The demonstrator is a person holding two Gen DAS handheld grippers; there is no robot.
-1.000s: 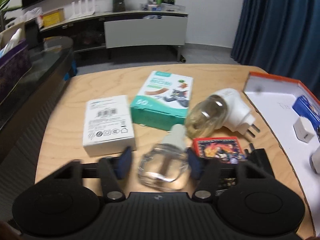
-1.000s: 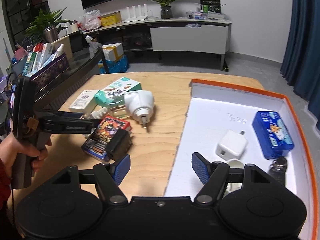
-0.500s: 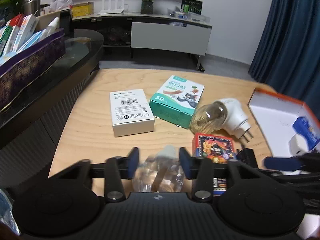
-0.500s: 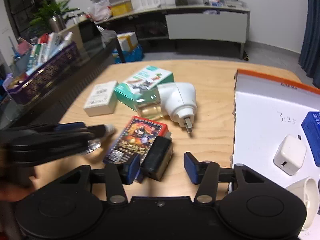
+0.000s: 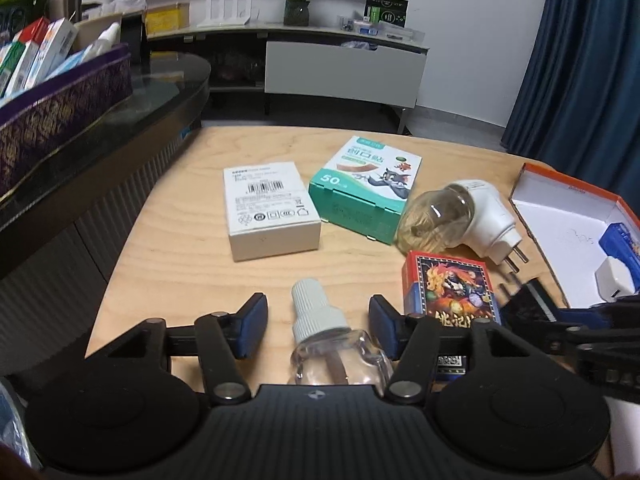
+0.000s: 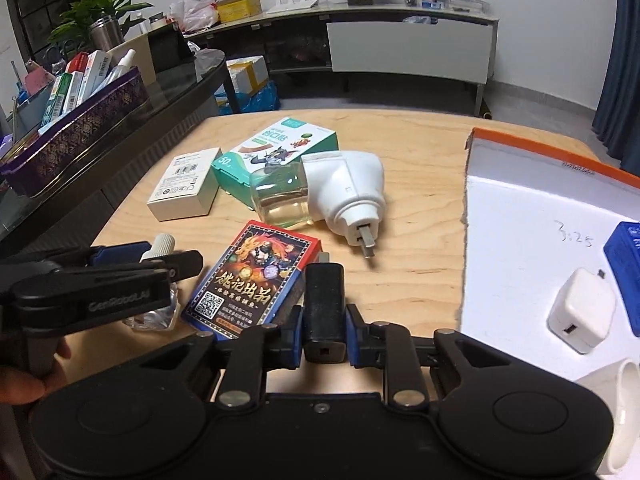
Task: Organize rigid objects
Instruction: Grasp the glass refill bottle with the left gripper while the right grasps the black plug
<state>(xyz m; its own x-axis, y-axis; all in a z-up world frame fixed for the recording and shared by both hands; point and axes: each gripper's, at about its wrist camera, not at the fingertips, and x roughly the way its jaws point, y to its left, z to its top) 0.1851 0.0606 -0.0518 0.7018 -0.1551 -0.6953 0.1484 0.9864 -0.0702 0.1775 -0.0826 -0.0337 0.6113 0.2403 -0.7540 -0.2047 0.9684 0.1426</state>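
Trouble, as I read it, sits with both hands at once. My right gripper (image 6: 323,330) has its jaws clamped on the black charger (image 6: 325,302), which leans on the card box (image 6: 256,276) beside the orange-edged tray (image 6: 520,156); lifting carelessly could drag that box along. My left gripper (image 5: 318,326) is opening, pads clear of the clear bottle (image 5: 336,354) lying between them on the table (image 5: 188,248), so the round bottle may roll off toward the edge.
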